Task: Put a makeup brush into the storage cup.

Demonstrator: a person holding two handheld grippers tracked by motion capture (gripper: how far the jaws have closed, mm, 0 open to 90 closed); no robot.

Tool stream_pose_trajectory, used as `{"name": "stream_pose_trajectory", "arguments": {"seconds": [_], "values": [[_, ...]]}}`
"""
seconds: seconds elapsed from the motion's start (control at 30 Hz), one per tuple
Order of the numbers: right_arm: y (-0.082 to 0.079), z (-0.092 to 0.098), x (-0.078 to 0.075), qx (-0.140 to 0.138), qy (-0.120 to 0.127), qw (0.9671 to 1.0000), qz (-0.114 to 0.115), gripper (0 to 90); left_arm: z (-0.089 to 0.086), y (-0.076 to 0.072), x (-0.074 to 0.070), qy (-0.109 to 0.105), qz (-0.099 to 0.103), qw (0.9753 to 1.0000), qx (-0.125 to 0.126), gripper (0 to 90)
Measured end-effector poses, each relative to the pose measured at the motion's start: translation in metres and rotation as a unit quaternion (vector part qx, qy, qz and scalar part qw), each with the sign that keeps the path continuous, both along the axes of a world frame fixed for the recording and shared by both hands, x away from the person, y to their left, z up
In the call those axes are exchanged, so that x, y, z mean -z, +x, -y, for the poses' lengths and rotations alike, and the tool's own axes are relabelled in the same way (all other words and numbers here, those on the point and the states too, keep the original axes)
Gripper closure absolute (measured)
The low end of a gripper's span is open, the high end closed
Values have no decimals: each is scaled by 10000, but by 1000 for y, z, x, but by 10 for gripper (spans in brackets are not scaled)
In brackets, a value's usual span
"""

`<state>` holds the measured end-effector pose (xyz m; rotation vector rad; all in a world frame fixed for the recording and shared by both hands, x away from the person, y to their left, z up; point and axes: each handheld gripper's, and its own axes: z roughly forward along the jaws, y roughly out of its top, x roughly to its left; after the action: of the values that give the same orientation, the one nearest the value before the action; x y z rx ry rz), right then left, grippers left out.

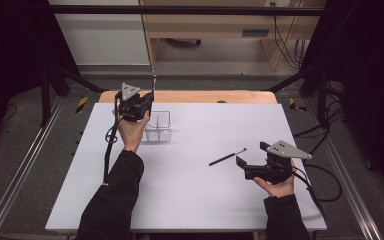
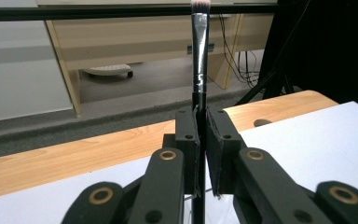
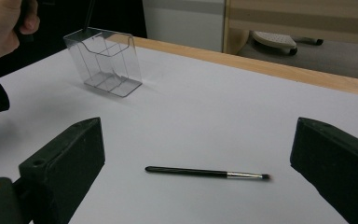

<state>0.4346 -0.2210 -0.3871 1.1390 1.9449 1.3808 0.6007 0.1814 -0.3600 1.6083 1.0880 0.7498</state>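
Brush (image 3: 208,173), the slim black one, lies flat on the white desk (image 1: 190,195) just ahead of the right tool (image 1: 250,159), whose jaws stand wide apart on either side of it, touching nothing. Farther off, the left tool (image 1: 147,102) is clenched on a second makeup brush (image 2: 199,56), held upright, bristles up, above the clear acrylic organizer (image 3: 105,63). The step looks like lowering that held brush into a compartment; next calls for a straight descent. Which compartment lies beneath is hard to make out, and the handle's lower end is hidden.
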Motion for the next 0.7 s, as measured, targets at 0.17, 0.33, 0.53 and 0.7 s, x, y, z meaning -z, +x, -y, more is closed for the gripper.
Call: {"name": "stream_pose_trajectory", "arguments": {"seconds": [0.17,0.33,0.53,0.7], "values": [[0,3,0,19,65,10000,-13,37,1,5,6,88,-73,9999,-21,832],[0,4,0,18,78,10000,11,37,1,6,13,99,-111,9999,-38,832],[0,4,-1,10,102,9999,12,37,-2,5,21,147,-166,9997,-65,832],[-1,5,-2,27,136,9999,22,37,-6,4,26,148,-215,9996,-114,832]]}}
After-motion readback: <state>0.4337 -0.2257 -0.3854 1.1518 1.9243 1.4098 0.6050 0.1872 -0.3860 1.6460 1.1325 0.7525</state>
